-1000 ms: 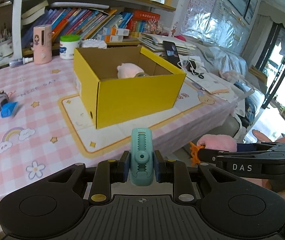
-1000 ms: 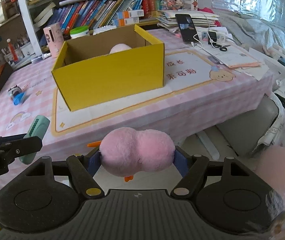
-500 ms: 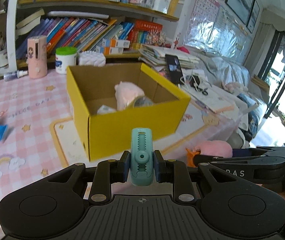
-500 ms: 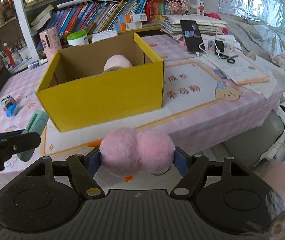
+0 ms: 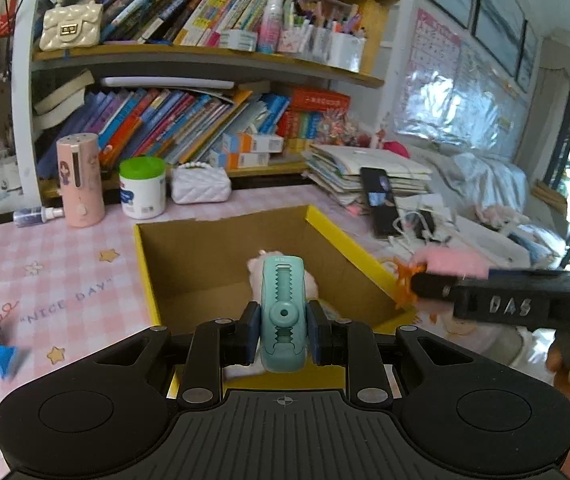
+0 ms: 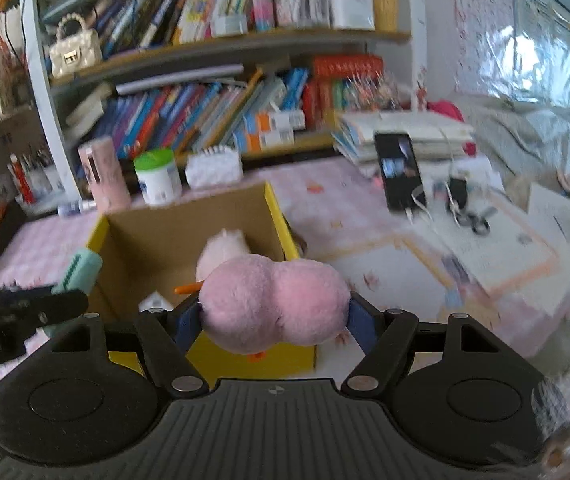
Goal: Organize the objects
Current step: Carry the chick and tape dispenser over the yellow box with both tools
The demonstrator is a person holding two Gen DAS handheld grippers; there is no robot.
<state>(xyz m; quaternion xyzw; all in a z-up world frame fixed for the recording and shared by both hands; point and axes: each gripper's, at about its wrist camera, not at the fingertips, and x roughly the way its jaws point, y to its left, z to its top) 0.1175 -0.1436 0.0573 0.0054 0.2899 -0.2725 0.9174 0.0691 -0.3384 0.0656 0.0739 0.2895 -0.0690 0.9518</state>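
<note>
The left gripper (image 5: 282,334) has its fingers clamped on a teal toothed clip (image 5: 283,314), which stands upright over the open yellow cardboard box (image 5: 365,252). The right gripper (image 6: 275,318) squeezes a pink plush toy (image 6: 273,304) just above the box's near wall.

To do this well, I would carry each item ahead of the fingers until it is clear of the rim, lower it, then open, one gripper at a time so they do not collide.

The pale plush already in the box (image 6: 225,250) is half hidden behind both held items. The box floor beneath the fingers is covered, and the right view is blurred. The toy's orange parts are hard to identify.
</note>
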